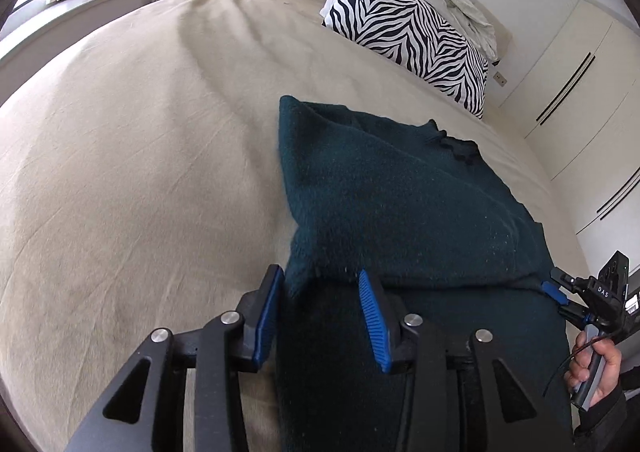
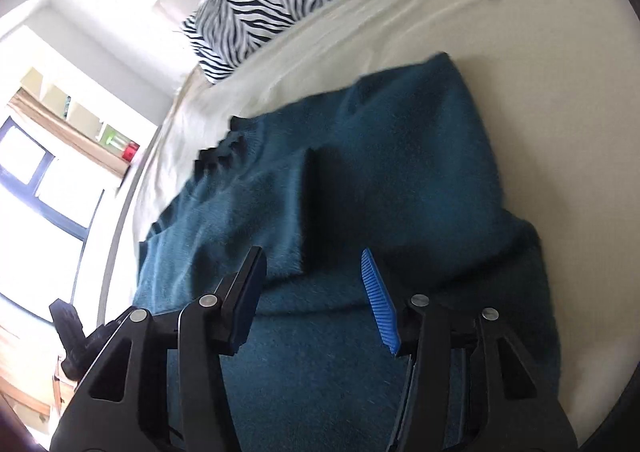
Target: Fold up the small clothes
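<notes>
From the left wrist we see our left tongs (image 1: pixel 320 292) spread, nothing pinched, the dark teal fuzzy knit sweater (image 1: pixel 400 192) lying just ahead on the beige bed sheet (image 1: pixel 120 172). From the right wrist, our right tongs (image 2: pixel 314 284) stand spread above the sweater (image 2: pixel 400 156), a zebra-striped pillow (image 2: pixel 260 0) far beyond.

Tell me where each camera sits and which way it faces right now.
Left wrist view: sits on the left hand-held gripper, angled down across the bed at the sweater; its jaws stand apart over the sweater's near edge. The right hand-held gripper and the hand holding it show at the right edge.
Right wrist view: sits on the right hand-held gripper, angled down over the sweater; its jaws stand apart, nothing gripped.
Shared: sweater, bed, zebra pillow.
</notes>
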